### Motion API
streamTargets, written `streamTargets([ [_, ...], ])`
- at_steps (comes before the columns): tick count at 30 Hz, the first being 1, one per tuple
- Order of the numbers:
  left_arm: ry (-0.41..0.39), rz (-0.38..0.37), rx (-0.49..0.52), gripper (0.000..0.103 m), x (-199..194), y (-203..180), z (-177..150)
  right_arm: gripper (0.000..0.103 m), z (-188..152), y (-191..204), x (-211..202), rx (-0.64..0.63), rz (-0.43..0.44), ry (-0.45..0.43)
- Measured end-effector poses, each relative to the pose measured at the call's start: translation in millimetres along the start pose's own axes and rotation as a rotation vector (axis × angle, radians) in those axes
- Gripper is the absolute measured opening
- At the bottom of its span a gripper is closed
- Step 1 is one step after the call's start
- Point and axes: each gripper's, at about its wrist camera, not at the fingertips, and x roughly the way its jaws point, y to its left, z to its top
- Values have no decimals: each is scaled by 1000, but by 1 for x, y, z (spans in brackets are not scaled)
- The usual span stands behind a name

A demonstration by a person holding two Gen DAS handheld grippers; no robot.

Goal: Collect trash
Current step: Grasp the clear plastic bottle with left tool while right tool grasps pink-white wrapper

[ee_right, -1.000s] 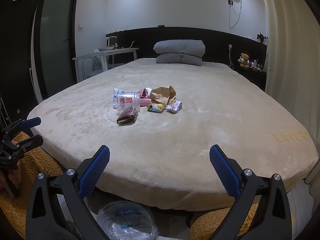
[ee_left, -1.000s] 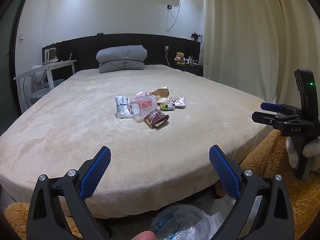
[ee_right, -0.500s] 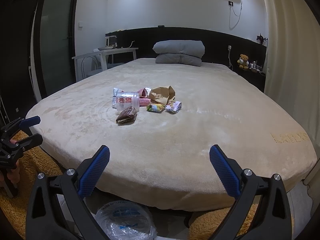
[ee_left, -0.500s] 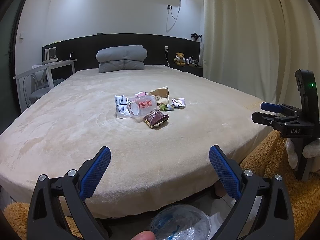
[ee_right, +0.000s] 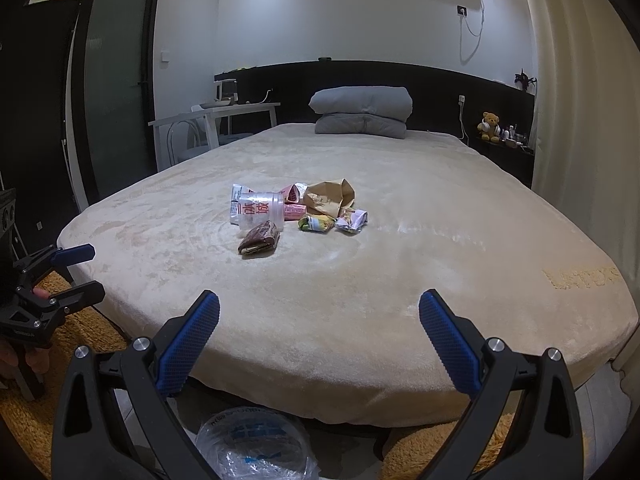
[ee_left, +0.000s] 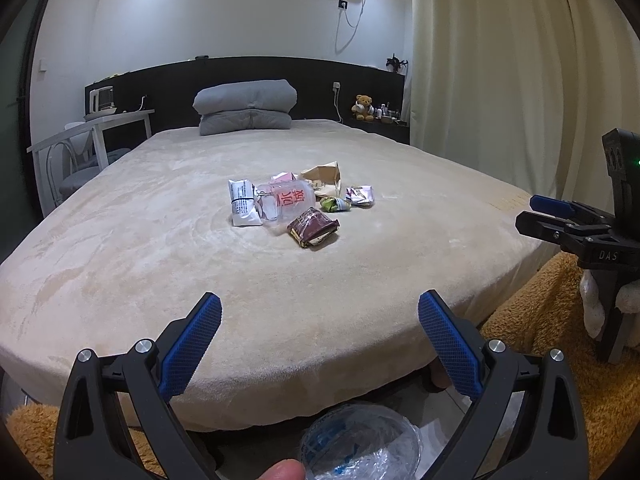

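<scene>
A pile of trash lies mid-bed: a clear plastic cup (ee_left: 286, 202) (ee_right: 260, 212) with red print, a white packet (ee_left: 242, 208), a brown wrapper (ee_left: 313, 232) (ee_right: 259, 239), a crumpled brown paper bag (ee_left: 324, 178) (ee_right: 329, 199), a green wrapper (ee_left: 335, 204) (ee_right: 316, 223) and a silver wrapper (ee_left: 360, 195) (ee_right: 352, 220). My left gripper (ee_left: 320, 332) is open and empty at the bed's near edge, well short of the pile. My right gripper (ee_right: 320, 332) is open and empty, likewise short of it. A bin with a clear plastic liner (ee_left: 360, 444) (ee_right: 256, 444) stands on the floor below both.
The beige bed (ee_left: 160, 240) fills the view, with grey pillows (ee_left: 246, 106) at the headboard. A white desk and chair (ee_left: 88, 140) stand left. Curtains (ee_left: 500, 80) hang right. An orange shaggy rug (ee_left: 540, 320) covers the floor around the bed foot.
Both grippers have drifted very slightly; the scene is nearly unchanged. Both remain open and empty.
</scene>
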Motion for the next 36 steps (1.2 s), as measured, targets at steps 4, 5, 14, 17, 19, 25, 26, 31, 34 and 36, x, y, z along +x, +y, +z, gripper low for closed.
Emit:
streamTargets([
  [4, 14, -11, -39, 97, 8, 7, 6, 99, 8, -1, 5, -1, 2, -7],
  [5, 19, -13, -45, 97, 12, 8, 8, 99, 11, -1, 10, -5, 6, 3],
  [14, 74, -33, -78, 97, 56, 26, 36, 99, 40, -5, 68, 17, 94, 103],
  [17, 83, -51, -112, 97, 71, 37, 47, 99, 52, -10, 92, 14, 88, 128],
  [19, 86, -57, -127, 97, 81, 44, 55, 99, 59, -15, 109, 11, 80, 149],
  [25, 117, -84, -199, 97, 118, 61, 75, 99, 78, -34, 161, 37, 84, 217],
  [26, 124, -94, -207, 97, 123, 61, 77, 99, 80, -37, 170, 46, 81, 226],
  [31, 147, -99, -228, 97, 155, 60, 91, 99, 89, -59, 223, 112, 64, 290],
  [34, 171, -82, -248, 97, 174, 58, 97, 99, 92, -74, 252, 173, 49, 321],
  [36, 179, -72, -259, 97, 185, 57, 100, 99, 95, -84, 269, 221, 48, 341],
])
